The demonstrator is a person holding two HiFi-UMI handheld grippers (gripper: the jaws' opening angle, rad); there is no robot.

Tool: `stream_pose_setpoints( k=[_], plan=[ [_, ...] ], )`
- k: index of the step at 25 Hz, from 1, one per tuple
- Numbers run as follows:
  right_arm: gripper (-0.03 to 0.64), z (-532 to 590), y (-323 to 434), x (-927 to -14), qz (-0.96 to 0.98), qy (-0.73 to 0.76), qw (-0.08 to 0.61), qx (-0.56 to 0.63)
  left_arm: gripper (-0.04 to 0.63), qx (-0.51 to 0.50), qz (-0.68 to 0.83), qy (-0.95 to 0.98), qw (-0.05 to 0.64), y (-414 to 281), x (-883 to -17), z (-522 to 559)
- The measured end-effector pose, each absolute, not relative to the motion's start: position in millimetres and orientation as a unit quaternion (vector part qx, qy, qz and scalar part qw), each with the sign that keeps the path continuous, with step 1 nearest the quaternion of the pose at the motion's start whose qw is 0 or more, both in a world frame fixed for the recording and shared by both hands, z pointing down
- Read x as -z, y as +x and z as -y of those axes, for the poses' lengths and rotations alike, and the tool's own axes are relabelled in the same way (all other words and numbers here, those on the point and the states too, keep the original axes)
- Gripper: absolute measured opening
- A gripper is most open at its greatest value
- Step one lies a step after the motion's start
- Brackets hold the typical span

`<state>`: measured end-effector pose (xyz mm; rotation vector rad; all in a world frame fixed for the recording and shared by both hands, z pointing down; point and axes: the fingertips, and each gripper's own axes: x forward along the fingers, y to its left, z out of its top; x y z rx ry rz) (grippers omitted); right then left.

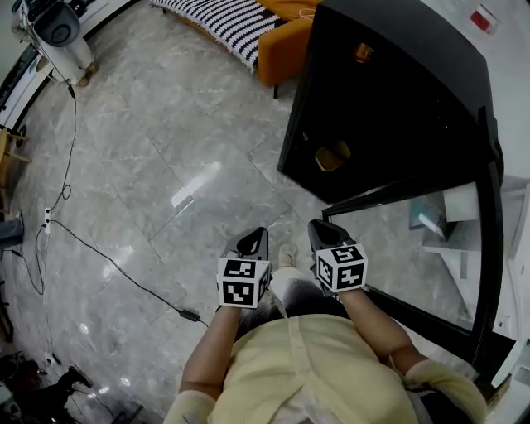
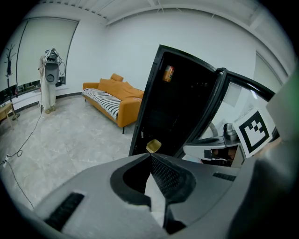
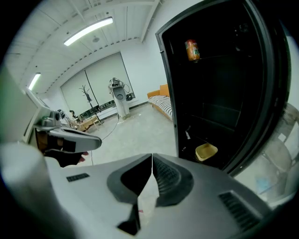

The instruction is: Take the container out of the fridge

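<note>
The black fridge (image 1: 389, 91) stands open at the upper right of the head view, its glass door (image 1: 431, 240) swung out toward me. A small yellow container (image 1: 331, 156) sits on a low shelf inside, and it also shows as the container (image 2: 153, 146) and the container (image 3: 206, 151) in the two gripper views. An orange can (image 1: 362, 53) stands on an upper shelf. My left gripper (image 1: 252, 243) and right gripper (image 1: 325, 234) hover side by side in front of the fridge, short of the opening. The jaws of both are shut with nothing between them, as the left gripper (image 2: 150, 155) and right gripper (image 3: 152, 155) views show.
An orange sofa (image 1: 286, 41) with a striped blanket (image 1: 224, 21) stands left of the fridge. A black cable (image 1: 108, 265) runs across the grey marble floor. A white machine (image 1: 58, 33) stands at the far left. The open door's edge (image 1: 397, 310) is close by my right arm.
</note>
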<state>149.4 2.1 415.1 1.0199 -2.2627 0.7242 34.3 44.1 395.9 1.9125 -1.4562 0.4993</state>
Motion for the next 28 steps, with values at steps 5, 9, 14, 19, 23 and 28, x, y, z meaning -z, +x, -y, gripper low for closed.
stream_pose_setpoints(
  k=[5,9,14,19,23,28],
  plan=[
    [0.029,23.5,148.4,-425.0,0.843,0.369,0.279,-0.275,0.022,-0.19,0.565,0.728,0.34,35.7,-401.2,-17.9],
    [0.029,40.9,149.7,-430.9,0.845,0.36,0.285,-0.275,0.021,-0.19,0.571,0.718,0.349,34.4,-408.7,-0.9],
    [0.029,55.0,156.8,-437.1,0.839,0.365,0.294,-0.277,0.023,-0.188,0.571,0.719,0.349,38.0,-410.6,15.1],
    [0.029,55.6,149.9,-444.1,0.832,0.368,0.307,-0.279,0.021,-0.193,0.558,0.724,0.355,33.2,-421.5,19.4],
    [0.029,54.4,148.9,-446.8,0.82,0.386,0.312,-0.284,0.021,-0.192,0.536,0.733,0.371,33.9,-429.3,19.1],
    [0.029,51.0,153.0,-452.0,0.797,0.425,0.312,-0.295,0.022,-0.196,0.509,0.75,0.373,32.4,-437.0,21.7]
  ],
)
